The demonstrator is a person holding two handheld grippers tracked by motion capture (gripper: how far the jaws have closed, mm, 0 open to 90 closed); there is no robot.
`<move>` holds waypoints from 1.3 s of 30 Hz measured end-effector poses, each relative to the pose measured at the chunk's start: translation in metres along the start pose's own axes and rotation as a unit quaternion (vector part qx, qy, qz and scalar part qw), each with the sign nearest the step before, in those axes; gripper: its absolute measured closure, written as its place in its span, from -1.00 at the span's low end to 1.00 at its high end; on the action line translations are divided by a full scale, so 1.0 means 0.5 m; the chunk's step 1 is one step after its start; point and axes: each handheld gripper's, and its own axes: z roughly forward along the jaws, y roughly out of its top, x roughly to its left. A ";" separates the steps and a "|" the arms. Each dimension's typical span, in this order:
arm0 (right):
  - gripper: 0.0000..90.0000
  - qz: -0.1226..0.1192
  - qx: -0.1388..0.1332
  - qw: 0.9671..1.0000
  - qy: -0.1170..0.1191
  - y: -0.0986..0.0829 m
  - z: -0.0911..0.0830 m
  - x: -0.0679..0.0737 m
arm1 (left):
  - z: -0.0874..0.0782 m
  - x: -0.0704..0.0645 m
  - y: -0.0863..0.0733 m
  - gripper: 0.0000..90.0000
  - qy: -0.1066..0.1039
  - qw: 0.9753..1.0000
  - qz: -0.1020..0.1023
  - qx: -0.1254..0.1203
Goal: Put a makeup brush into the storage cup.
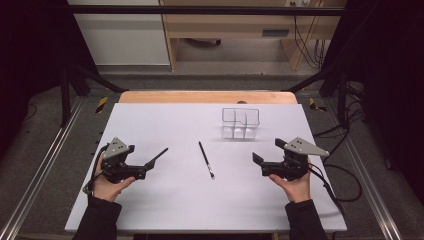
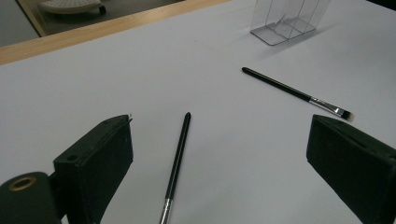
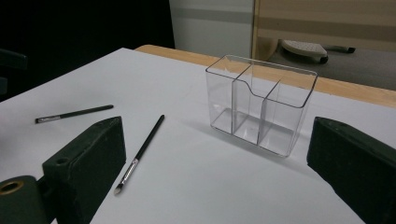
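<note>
Table (image 1: 165, 200): white top, wooden strip along the far edge; carries everything below.
Left gripper (image 1: 155, 159): held in the person's left hand at the near left, low over the table. Jaws spread wide, nothing between the pads. In the left gripper view a second brush (image 2: 176, 162) lies on the table between the jaws, untouched, handle tip pointing away.
Right gripper (image 1: 269, 150): held in the right hand at the near right, low over the table. Jaws wide apart, gripping nothing.
Clear organizer (image 1: 240, 123): transparent plastic box with inner dividers, upright, far right of centre; compartments look empty. Well apart from both grippers.
Makeup brush (image 1: 206, 160): thin, black handle, silver ferrule, dark bristle tip. Lies flat at table centre between the two grippers, bristle end nearer the person, handle end toward the organizer. Touching neither gripper nor the organizer.
</note>
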 end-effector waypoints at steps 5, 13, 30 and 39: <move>-0.89 0.001 0.002 1.000 0.000 0.000 0.001 0.001 | 0.007 -0.001 0.001 -0.83 -0.003 1.000 0.006 0.009; -0.89 0.001 0.005 1.000 -0.001 -0.002 0.003 0.002 | 0.020 0.004 0.007 -0.81 -0.004 1.000 0.012 0.025; -0.89 -0.001 0.012 1.000 0.000 -0.005 0.009 0.004 | 0.059 0.016 0.039 -0.77 0.001 0.997 0.036 0.071; -0.89 -0.002 0.016 1.000 -0.001 -0.007 0.012 0.006 | 0.084 0.028 0.051 -0.74 0.005 0.994 0.042 0.098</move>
